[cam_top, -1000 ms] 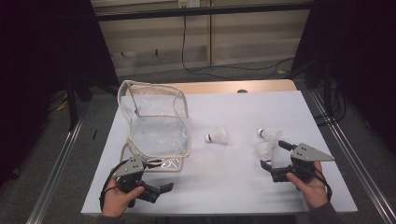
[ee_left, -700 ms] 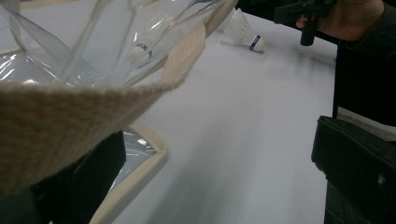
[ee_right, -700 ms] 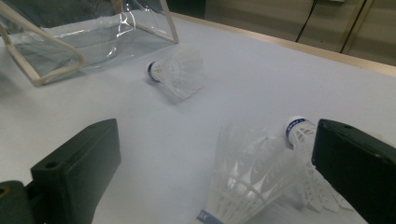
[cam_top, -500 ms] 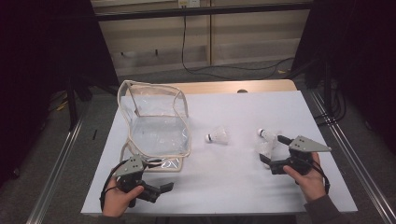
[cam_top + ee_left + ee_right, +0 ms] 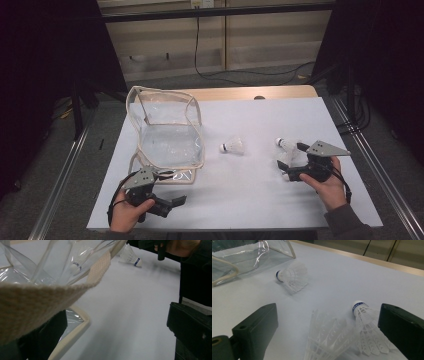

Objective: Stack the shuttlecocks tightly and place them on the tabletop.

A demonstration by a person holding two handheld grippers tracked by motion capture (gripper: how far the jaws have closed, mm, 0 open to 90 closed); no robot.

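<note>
A clear plastic bag (image 5: 167, 131) with cream trim stands open at the left of the white table (image 5: 260, 200). One white shuttlecock (image 5: 233, 146) (image 5: 291, 275) lies at mid-table. Two more lie between the jaws of my open right gripper (image 5: 292, 158) (image 5: 328, 317): one shows its blue-banded cork (image 5: 359, 306), the other its feather skirt (image 5: 325, 340). My open left gripper (image 5: 170, 204) sits at the bag's front edge, and the cream trim (image 5: 37, 297) hangs over its left jaw. A shuttlecock (image 5: 75, 265) shows through the clear plastic.
The table's wooden far edge (image 5: 240, 93) borders a dark floor with cables. Metal rails (image 5: 70, 165) run along both sides of the table. The person's right hand (image 5: 182, 246) and its gripper show far off in the left gripper view.
My right gripper has edged forward and left, so its jaws now flank the shuttlecocks. The left hand has barely moved.
</note>
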